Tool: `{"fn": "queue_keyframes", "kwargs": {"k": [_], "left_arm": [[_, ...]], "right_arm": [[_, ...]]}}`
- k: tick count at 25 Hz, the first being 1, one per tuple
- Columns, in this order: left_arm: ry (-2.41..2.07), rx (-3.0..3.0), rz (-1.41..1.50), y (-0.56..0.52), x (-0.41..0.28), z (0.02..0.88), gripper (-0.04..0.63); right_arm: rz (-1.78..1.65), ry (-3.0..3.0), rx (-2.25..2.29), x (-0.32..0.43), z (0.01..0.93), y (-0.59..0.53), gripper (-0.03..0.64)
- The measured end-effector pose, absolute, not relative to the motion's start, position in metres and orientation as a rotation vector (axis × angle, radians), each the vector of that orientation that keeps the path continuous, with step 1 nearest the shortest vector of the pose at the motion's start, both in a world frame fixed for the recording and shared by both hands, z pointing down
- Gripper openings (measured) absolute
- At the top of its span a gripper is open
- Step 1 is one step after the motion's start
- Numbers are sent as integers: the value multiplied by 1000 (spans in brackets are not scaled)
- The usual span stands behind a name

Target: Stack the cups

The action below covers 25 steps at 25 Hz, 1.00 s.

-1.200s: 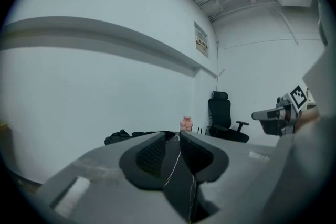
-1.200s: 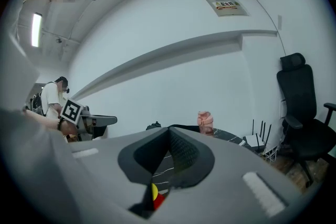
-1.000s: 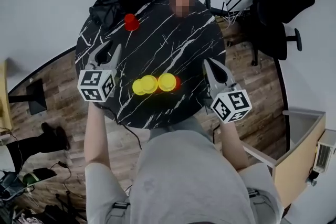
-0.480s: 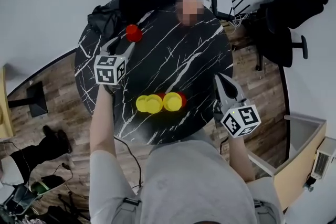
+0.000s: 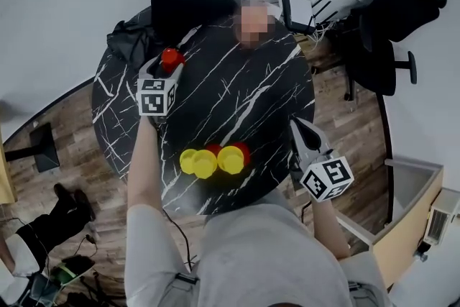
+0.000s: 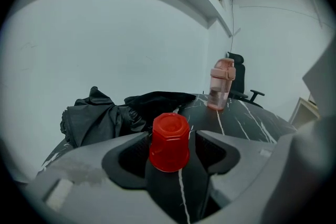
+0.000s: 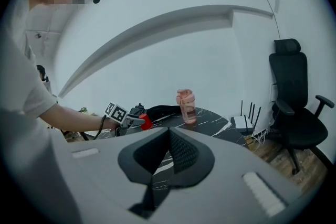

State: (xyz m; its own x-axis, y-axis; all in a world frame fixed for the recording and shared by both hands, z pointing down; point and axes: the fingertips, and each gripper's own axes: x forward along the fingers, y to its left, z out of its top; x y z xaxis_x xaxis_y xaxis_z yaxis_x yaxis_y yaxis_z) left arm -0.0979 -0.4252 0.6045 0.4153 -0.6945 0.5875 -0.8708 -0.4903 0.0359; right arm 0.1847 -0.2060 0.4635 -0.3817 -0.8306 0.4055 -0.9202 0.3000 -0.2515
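Note:
An upturned red cup (image 5: 171, 57) stands at the far left of the round black marble table (image 5: 237, 97). My left gripper (image 5: 168, 65) reaches over it. In the left gripper view the red cup (image 6: 169, 148) stands between the jaws of the left gripper (image 6: 171, 136), which have just been opening and stand wide, pads off the cup. Three yellow cups (image 5: 205, 163) sit in a row by the near edge, with red cups (image 5: 243, 150) partly hidden behind them. My right gripper (image 5: 299, 130) hovers at the table's right edge, shut and empty; the right gripper view shows this gripper (image 7: 169, 140) with its jaws together.
A black jacket (image 5: 169, 14) lies bunched at the far edge just behind the red cup. A pink bottle (image 6: 221, 84) stands at the far side. A black office chair (image 5: 392, 18) and a white router (image 5: 298, 9) are off the table to the right.
My left gripper has moved away from me to the red cup and come down, and its jaws now flank the cup. The right gripper has drifted slightly back and down.

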Motion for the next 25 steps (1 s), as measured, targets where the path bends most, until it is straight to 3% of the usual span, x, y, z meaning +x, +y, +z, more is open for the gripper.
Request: {"fn": "queue_keyframes", "kwargs": {"k": [3, 16, 25], "left_arm": [[-1385, 2333, 759, -427, -100, 606, 229], [-1277, 2557, 757, -350, -103, 525, 225], [-1304, 2570, 564, -268, -124, 458, 224]], "right_arm": [[670, -2373, 1617, 185, 462, -210, 1], [617, -2502, 1534, 134, 448, -220, 1], [563, -2593, 1505, 96, 427, -207, 0]]}}
